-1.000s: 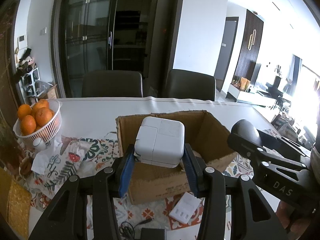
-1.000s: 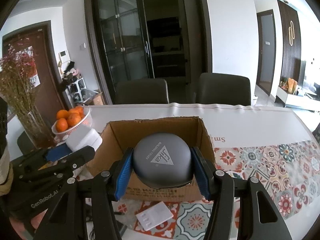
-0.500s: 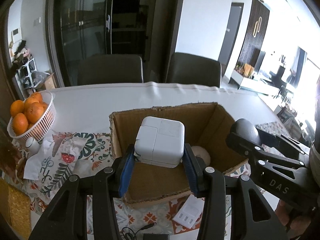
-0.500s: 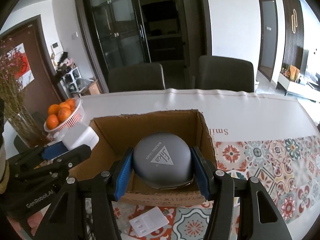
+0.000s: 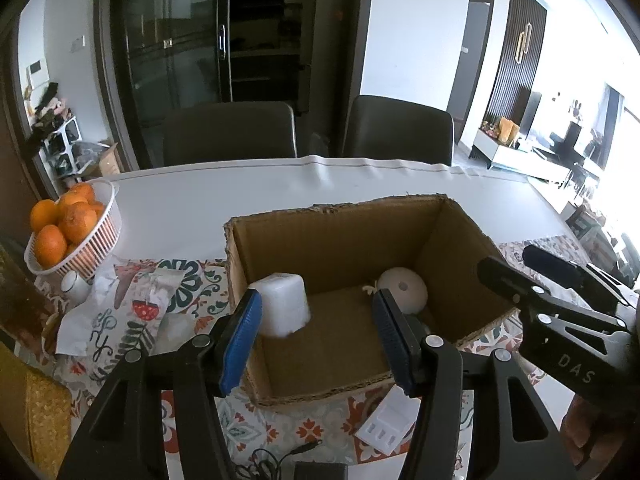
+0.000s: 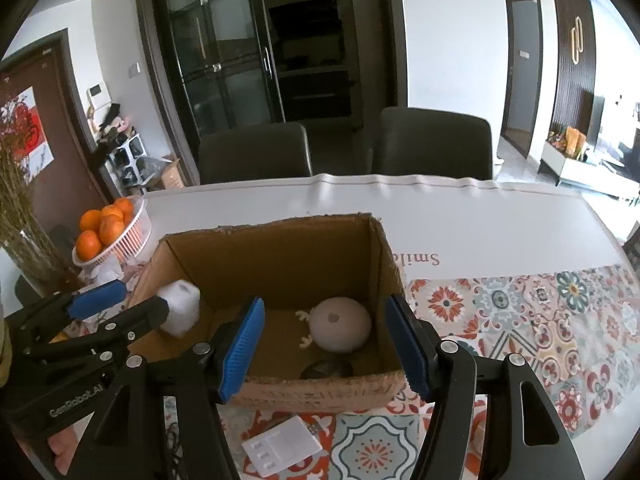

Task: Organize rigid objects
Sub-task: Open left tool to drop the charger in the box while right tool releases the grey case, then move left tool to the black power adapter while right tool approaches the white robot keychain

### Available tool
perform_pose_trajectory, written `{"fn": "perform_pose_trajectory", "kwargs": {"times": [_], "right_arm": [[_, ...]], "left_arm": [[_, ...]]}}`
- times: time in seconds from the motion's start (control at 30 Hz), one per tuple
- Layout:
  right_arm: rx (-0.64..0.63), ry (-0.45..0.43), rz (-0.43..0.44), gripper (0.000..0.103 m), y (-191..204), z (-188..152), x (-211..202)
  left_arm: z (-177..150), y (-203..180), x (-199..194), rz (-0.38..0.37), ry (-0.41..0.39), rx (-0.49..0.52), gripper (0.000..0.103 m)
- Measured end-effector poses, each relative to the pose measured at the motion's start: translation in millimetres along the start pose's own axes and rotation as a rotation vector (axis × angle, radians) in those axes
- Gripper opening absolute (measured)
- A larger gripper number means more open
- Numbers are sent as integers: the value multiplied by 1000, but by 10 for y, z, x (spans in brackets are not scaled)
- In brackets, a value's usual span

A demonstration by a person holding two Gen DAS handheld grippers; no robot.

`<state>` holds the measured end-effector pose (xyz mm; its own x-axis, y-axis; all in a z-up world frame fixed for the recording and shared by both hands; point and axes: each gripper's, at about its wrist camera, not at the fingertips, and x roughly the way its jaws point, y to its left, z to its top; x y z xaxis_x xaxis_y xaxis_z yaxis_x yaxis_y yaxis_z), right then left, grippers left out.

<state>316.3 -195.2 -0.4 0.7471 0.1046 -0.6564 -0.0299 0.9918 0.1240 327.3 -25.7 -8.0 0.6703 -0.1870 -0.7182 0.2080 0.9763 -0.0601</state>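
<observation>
Ahead of you two dark chairs front a black glass cabinet top centre; white wall right, daylight flooding far right

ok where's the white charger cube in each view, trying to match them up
Left wrist: white charger cube low centre-left, by the cardboard box's left wall, beside the left finger.
Right wrist: at left, beyond the left gripper.
Shared landmark: orange basket.
</observation>
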Motion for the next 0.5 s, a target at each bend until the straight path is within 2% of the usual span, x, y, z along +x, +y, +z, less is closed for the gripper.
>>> {"fn": "perform_pose_trajectory", "kwargs": {"times": [0.2, 0.3, 0.5], "right_arm": [[-15, -39, -29, 64, 58, -95, -211], [-6, -57, -31, 64, 72, -139, -318], [4, -87, -42, 71, 122, -222, -513]], "left_arm": [[-99, 16, -184, 14, -32, 7, 64], [-144, 30, -275, 10, -45, 7, 71], [-223, 79, -481, 5, -64, 0, 77]]}}
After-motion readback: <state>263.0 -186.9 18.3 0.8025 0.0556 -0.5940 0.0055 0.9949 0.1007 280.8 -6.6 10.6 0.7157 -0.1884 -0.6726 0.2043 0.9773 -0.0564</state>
